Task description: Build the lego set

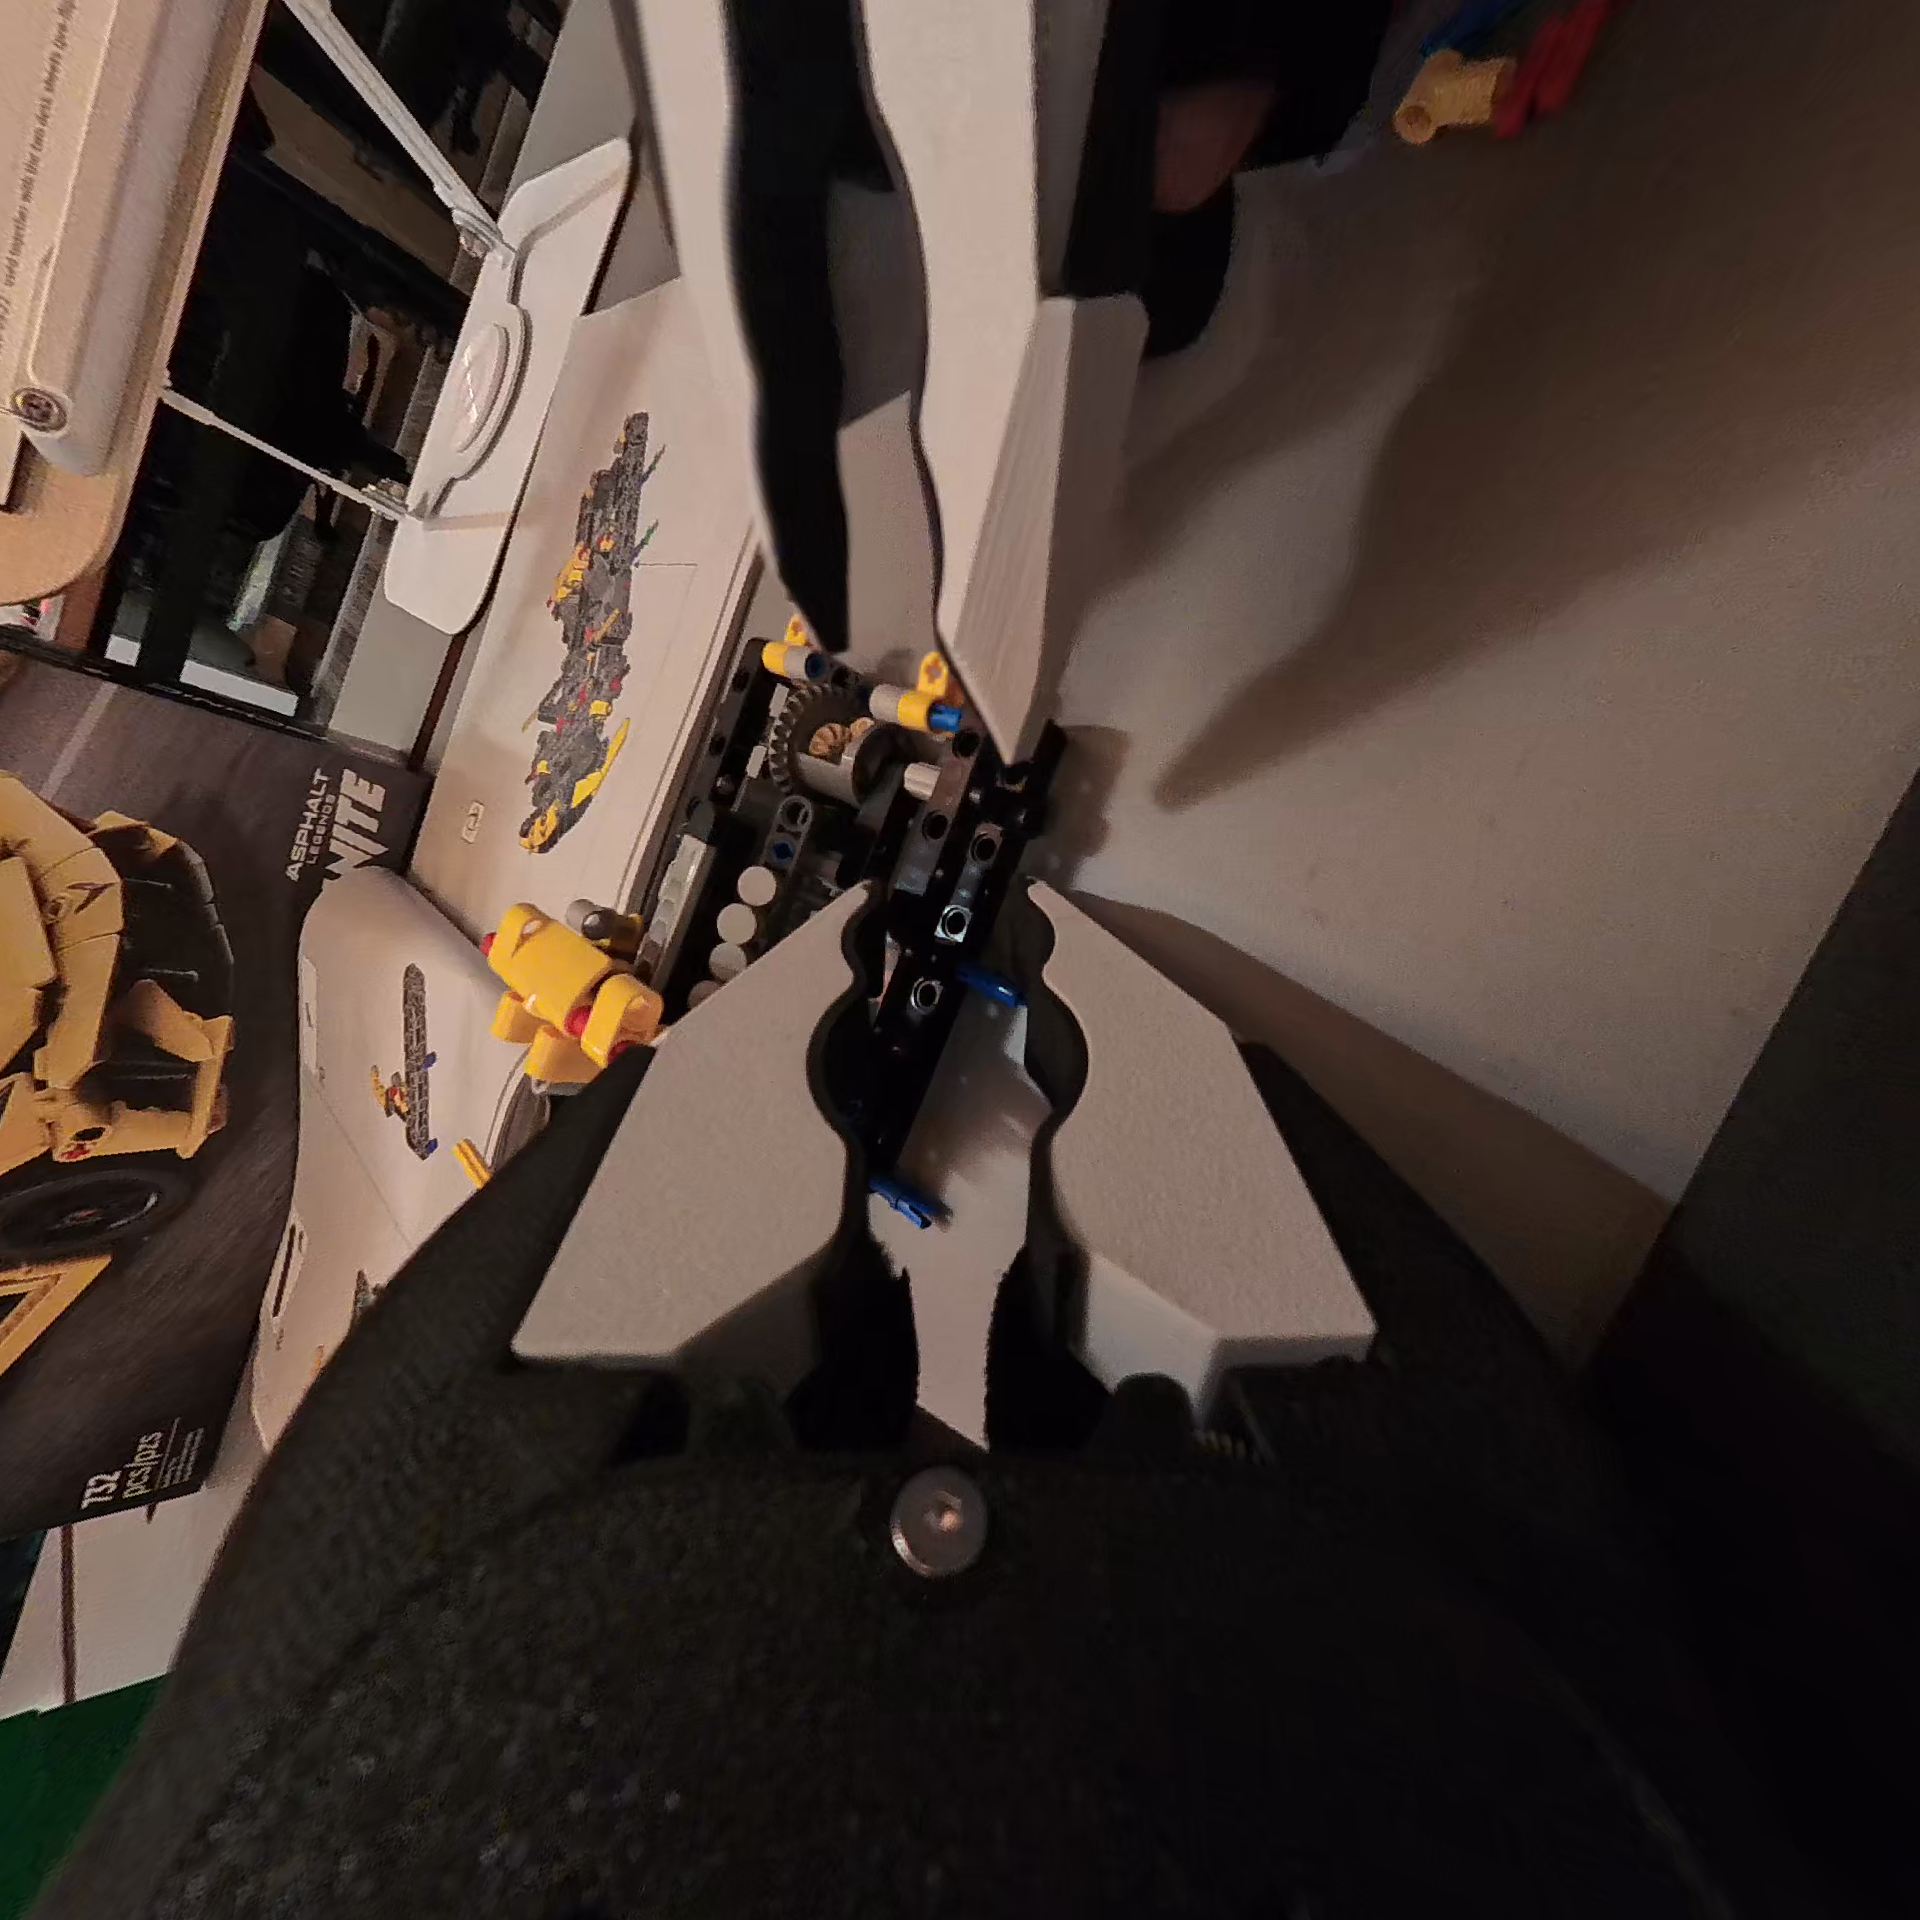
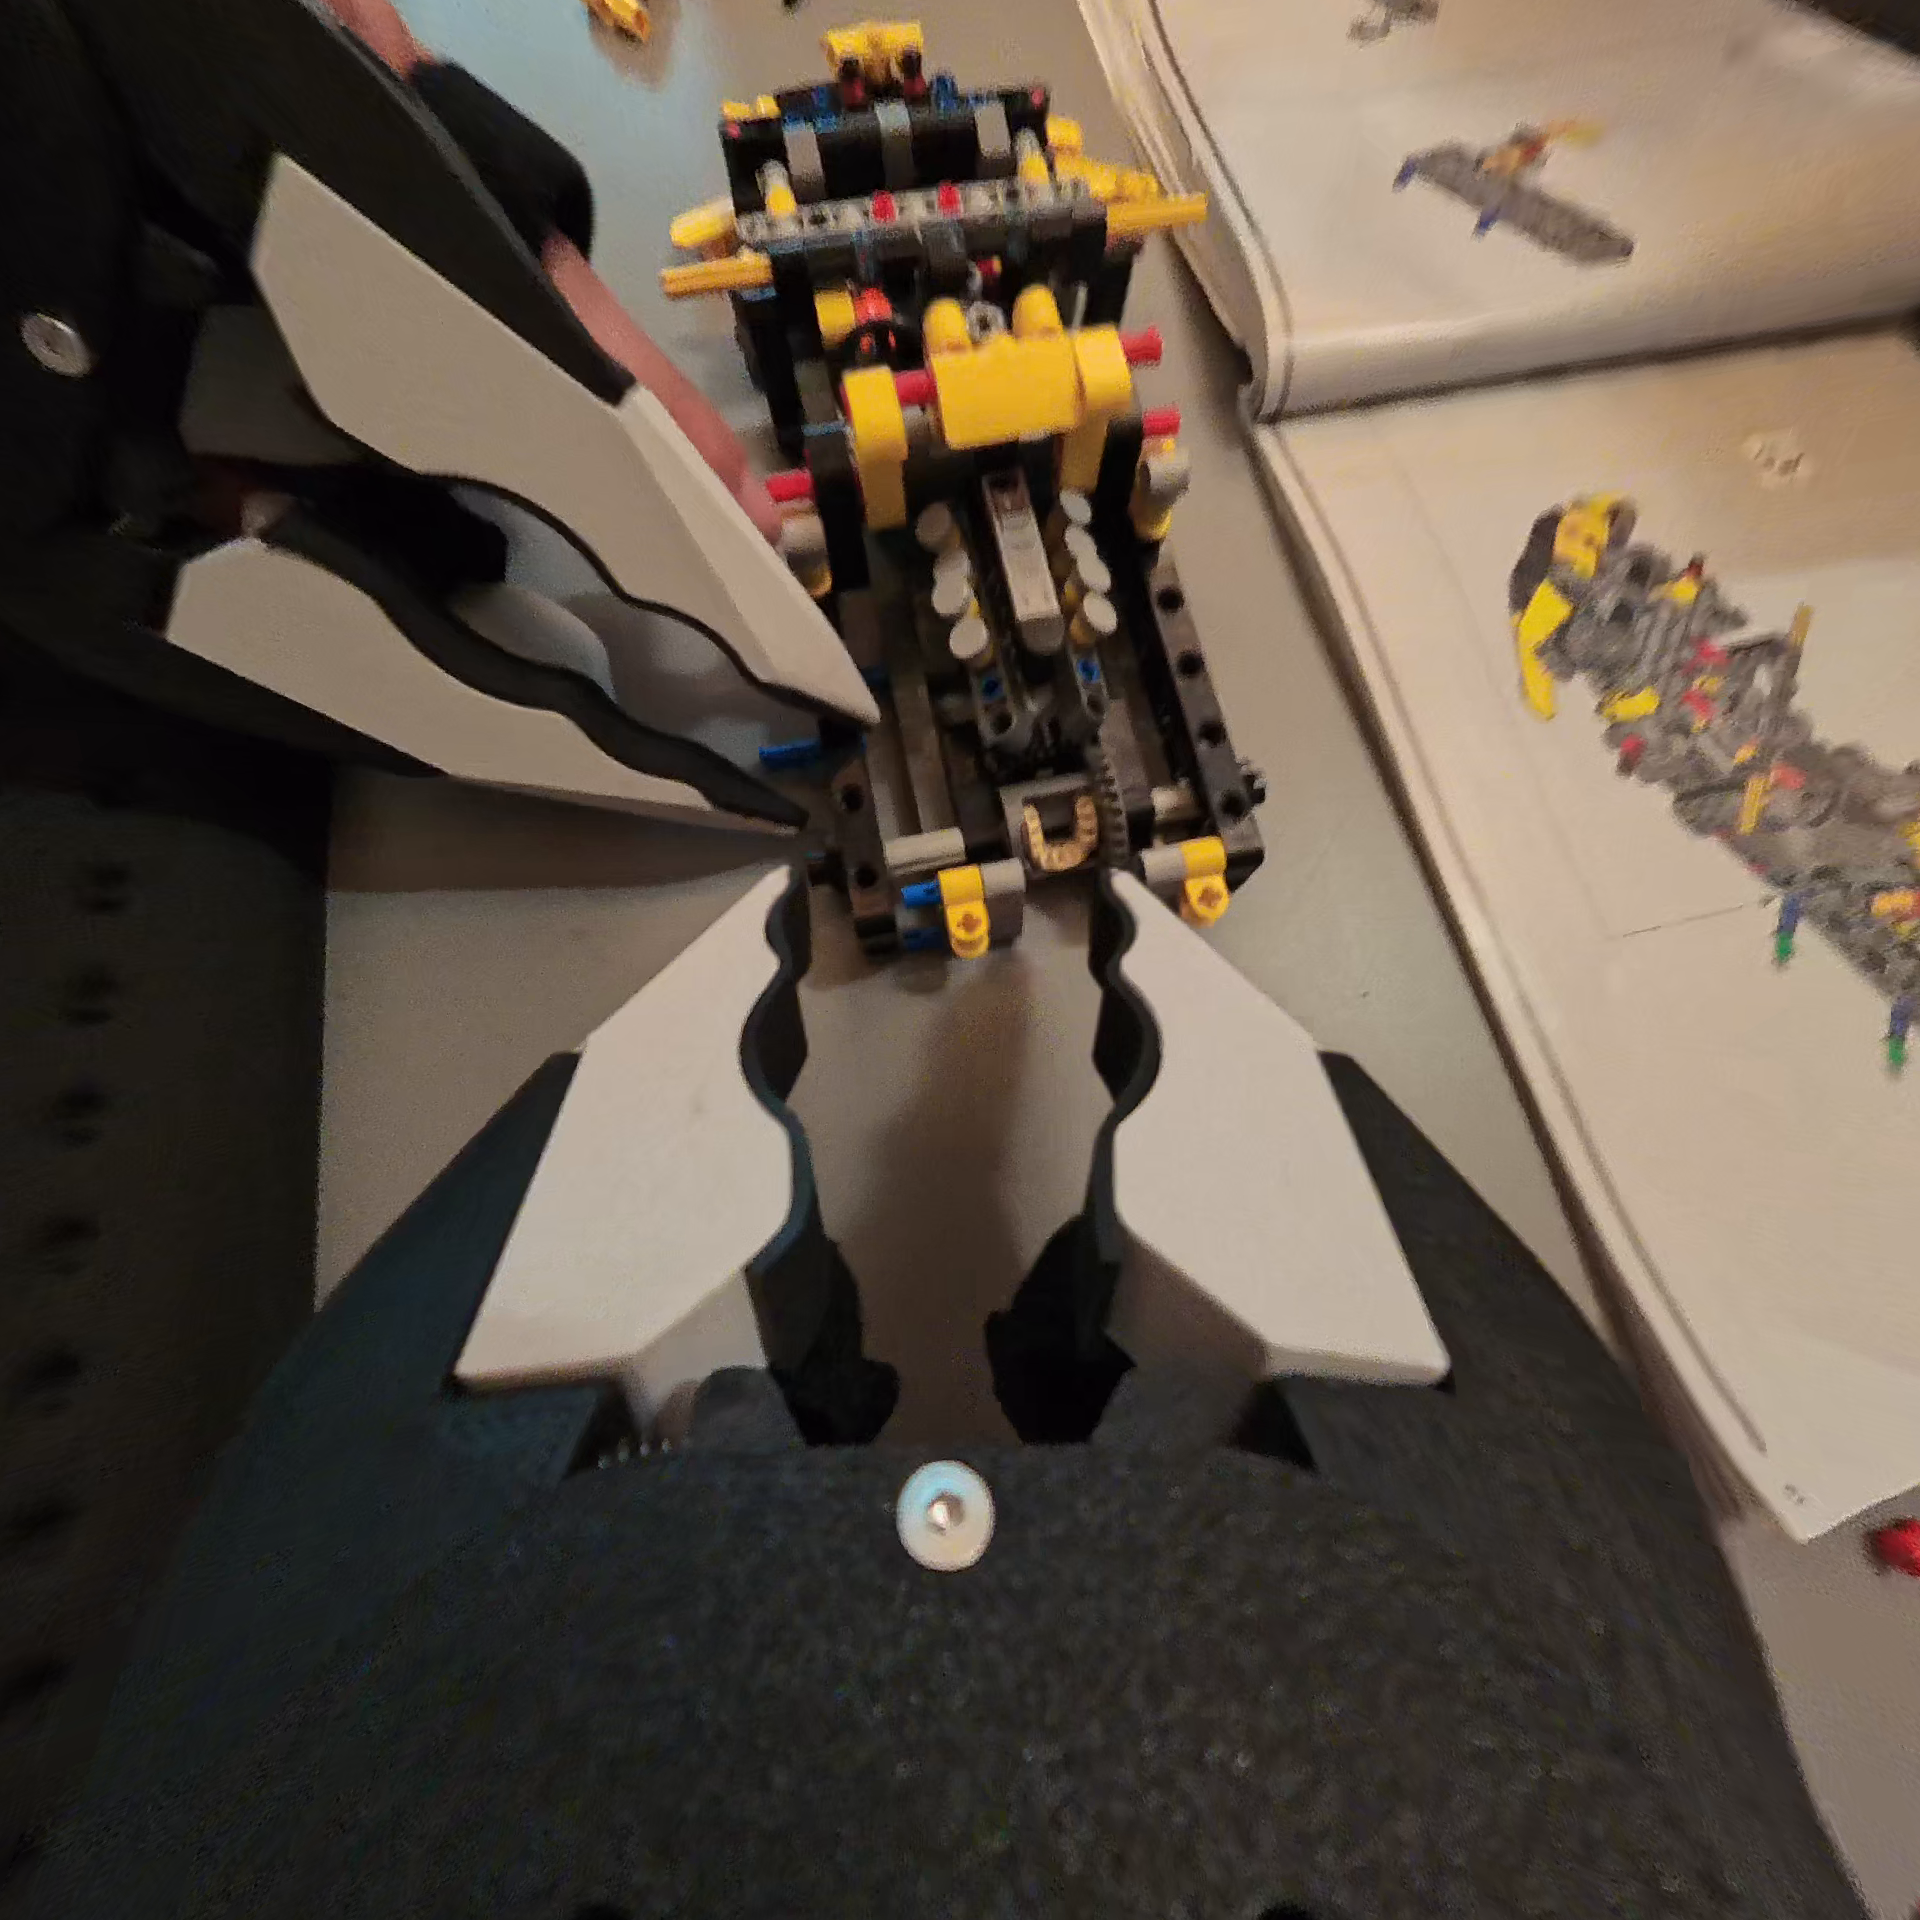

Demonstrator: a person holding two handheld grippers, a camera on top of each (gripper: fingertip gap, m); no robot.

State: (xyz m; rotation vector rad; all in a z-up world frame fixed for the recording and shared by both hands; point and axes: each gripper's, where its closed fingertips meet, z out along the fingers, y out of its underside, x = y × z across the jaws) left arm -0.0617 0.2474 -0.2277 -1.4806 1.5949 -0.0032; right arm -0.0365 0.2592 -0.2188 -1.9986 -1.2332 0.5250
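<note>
— Left wrist view first: what's that left gripper [image 1: 948,894] got?

— Its 2 grey fingers [image 1: 717,1143] sit narrow around a black beam with holes and blue pins, the side rail of the black, grey and yellow lego car chassis [image 1: 831,800]. It looks clamped on that rail, though the picture is blurred there.

— And where's the chassis?

— On the pale tabletop [image 1: 1507,623], just beside the open white instruction booklet [image 1: 613,623]. The dark set box with a yellow car printed on it [image 1: 156,1039] lies further off, past the booklet.

— The other one?

— Right gripper [image 2: 951,894] is spread wide, holding nothing. Its 2 tips flank the near end of the chassis, by the small yellow connectors [image 2: 966,914]; I can't tell whether they touch it. In the left wrist view it comes in from above, tips down at the far end of the rail.

— Anything loose?

— A small pile of yellow, red and blue pieces [image 1: 1496,83] at the far corner of the table, well apart from the chassis.
</note>
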